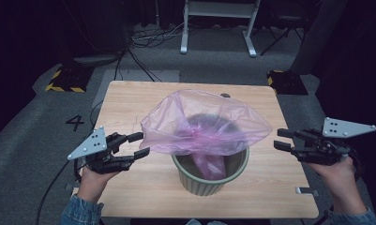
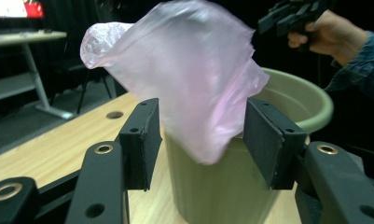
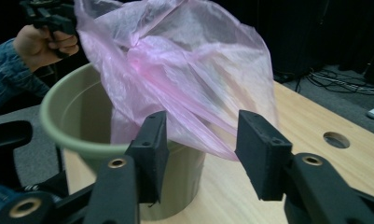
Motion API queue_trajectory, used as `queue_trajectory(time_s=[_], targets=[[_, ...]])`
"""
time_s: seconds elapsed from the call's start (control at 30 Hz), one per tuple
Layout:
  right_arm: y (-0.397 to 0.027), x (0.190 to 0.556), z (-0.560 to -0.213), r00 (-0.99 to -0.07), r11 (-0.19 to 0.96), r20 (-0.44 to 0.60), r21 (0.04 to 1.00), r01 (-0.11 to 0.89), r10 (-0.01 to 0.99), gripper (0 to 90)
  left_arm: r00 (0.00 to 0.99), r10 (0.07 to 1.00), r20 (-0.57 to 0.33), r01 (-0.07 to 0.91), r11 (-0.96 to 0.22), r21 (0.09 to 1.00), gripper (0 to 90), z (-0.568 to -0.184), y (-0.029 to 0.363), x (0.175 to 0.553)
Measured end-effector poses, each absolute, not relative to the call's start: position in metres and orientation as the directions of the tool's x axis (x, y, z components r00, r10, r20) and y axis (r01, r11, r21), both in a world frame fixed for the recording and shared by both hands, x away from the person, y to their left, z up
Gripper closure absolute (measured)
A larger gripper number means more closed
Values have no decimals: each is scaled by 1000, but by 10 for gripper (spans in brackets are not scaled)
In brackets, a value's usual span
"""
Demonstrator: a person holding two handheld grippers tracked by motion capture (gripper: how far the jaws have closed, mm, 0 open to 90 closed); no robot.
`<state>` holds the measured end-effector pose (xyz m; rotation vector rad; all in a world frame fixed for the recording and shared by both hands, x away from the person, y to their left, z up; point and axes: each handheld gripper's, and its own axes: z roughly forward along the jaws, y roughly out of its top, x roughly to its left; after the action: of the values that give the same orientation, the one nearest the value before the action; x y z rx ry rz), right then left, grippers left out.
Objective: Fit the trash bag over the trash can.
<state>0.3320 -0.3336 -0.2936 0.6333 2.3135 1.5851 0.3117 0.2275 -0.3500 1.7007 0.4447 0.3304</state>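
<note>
My left claw and right claw gape, gripping nothing, flanking the pink bag billowing from the green bin near the table's front edge.

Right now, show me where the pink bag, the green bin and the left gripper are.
pink bag [image 1: 199, 123], high view, middle of its billowed plastic.
green bin [image 1: 209, 185], high view, ribbed front wall.
left gripper [image 1: 139, 145], high view, between its open fingertips.
</note>
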Motion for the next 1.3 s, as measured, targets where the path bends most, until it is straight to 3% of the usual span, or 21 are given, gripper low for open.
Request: queue_trajectory(time_s=[0.27,0.33,0.43,0.53,0.73,1.03,1.1,1.17,1.23,1.3], targets=[[-316,357,-291,-857,333,-6,923,194,515,476,881,470,-63,131,-114,985,451,-347,228,320],[-311,361,-292,-862,341,-5,919,195,507,463,886,462,-41,122,-147,982,527,-346,223,318],[-300,359,-296,-889,351,-10,921,170,458,454,880,475,-21,130,-198,972,777,-348,215,318],[-287,356,-302,-918,368,-24,920,135,395,450,883,469,-27,131,-190,973,853,-354,211,320],[-256,361,-318,-944,449,-69,889,88,321,455,903,429,-24,115,-188,975,888,-359,206,320],[-246,377,-311,-935,409,-144,912,1,324,380,920,393,-9,93,-197,976,892,-359,202,321],[-241,383,-313,-943,435,-129,900,18,308,436,919,395,-10,95,-196,976,892,-359,202,321],[-237,384,-317,-958,462,-85,885,54,274,721,918,398,-13,95,-187,978,892,-360,203,320],[-236,377,-318,-968,473,-62,879,63,244,876,919,394,-10,91,-186,978,892,-362,205,316],[-240,369,-318,-975,455,-38,888,68,220,896,923,385,-10,85,-178,980,892,-364,206,312]])
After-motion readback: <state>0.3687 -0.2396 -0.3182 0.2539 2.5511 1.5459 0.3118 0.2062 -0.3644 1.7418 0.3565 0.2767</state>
